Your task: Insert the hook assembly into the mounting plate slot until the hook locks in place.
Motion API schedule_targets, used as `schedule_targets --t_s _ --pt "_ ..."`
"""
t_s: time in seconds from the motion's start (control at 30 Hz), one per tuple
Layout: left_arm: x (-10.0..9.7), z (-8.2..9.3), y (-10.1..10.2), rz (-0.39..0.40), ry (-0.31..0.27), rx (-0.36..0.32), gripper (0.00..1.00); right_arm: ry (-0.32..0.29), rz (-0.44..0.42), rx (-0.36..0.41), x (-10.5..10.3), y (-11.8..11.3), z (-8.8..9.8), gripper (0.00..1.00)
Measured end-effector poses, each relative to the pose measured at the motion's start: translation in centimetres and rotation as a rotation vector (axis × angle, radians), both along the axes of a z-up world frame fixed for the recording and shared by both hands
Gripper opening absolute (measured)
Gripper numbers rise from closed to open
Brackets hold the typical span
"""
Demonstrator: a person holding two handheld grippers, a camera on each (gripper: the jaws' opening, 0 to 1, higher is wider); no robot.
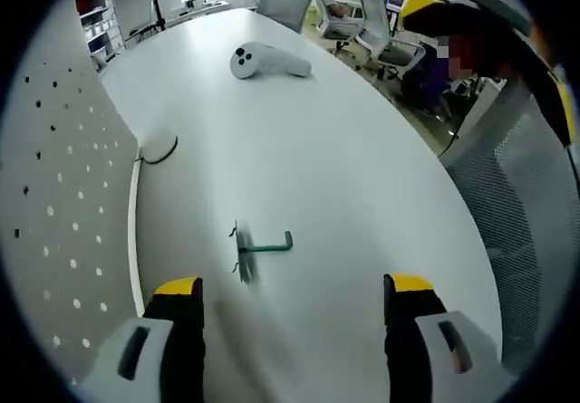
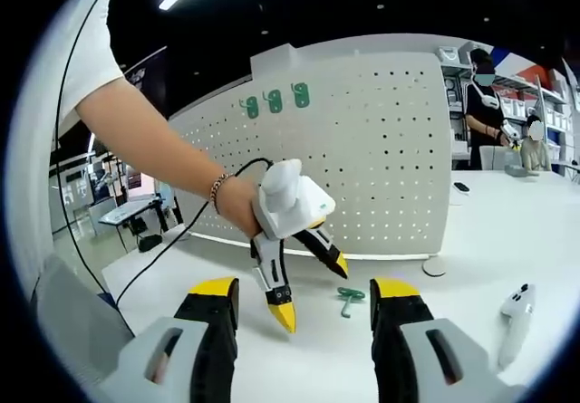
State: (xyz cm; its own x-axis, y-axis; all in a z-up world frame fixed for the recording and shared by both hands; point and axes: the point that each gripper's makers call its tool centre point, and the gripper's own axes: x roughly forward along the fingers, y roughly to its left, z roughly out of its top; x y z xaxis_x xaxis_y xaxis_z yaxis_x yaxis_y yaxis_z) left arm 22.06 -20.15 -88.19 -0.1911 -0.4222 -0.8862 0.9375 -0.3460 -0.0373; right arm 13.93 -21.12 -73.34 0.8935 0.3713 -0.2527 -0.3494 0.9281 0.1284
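Note:
A green hook assembly (image 1: 263, 249) lies flat on the white table (image 1: 317, 149), just ahead of my left gripper (image 1: 293, 287), whose yellow-tipped jaws stand wide apart with nothing between them. The white perforated mounting plate (image 1: 54, 195) stands upright along the left. In the right gripper view the same hook (image 2: 349, 300) lies in front of the plate (image 2: 362, 167). The left gripper (image 2: 312, 292), held by a hand, hovers open just left of the hook there. My right gripper (image 2: 304, 287) is open and empty, farther back.
Three green hooks (image 2: 273, 102) hang near the plate's top edge. A white controller (image 1: 267, 62) (image 2: 517, 317) lies on the table. A black cable (image 1: 161, 154) runs by the plate's base. Office chairs (image 1: 381, 41) and people stand beyond the table edge.

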Motion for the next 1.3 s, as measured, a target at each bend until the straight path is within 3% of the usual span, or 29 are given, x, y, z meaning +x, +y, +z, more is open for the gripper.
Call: schedule_targets --t_s 0.1,0.33,0.57,0.77,0.87,0.97,1.03,1.3 --pt "-0.3 -0.4 -0.1 -0.006 0.008 0.016 0.83 -0.001 0.002 0.000 0.0 0.0 0.0 0.56" --pt "1.0 -0.4 -0.7 -0.021 -0.048 0.007 0.72 0.001 -0.004 0.005 0.0 -0.1 -0.1 0.56" --pt "1.0 -0.4 -0.9 -0.029 -0.044 0.002 0.72 0.003 -0.007 0.009 0.0 -0.2 -0.1 0.55" --pt "1.5 -0.2 -1.1 -0.025 -0.045 0.002 0.65 0.007 -0.004 0.003 0.0 -0.1 -0.1 0.55" --pt "1.8 0.0 -1.4 0.001 -0.047 -0.009 0.51 0.006 -0.004 0.003 0.0 -0.1 -0.1 0.55" --pt "2.1 0.0 -1.5 0.017 -0.050 -0.008 0.45 0.006 -0.005 0.002 0.0 -0.1 -0.2 0.55" --pt "2.2 0.0 -1.5 0.026 -0.056 -0.003 0.34 0.005 -0.005 0.002 0.0 -0.1 -0.1 0.55" --pt "2.6 0.0 -1.8 0.078 -0.059 -0.017 0.27 0.006 -0.005 0.001 0.0 -0.2 -0.1 0.54"
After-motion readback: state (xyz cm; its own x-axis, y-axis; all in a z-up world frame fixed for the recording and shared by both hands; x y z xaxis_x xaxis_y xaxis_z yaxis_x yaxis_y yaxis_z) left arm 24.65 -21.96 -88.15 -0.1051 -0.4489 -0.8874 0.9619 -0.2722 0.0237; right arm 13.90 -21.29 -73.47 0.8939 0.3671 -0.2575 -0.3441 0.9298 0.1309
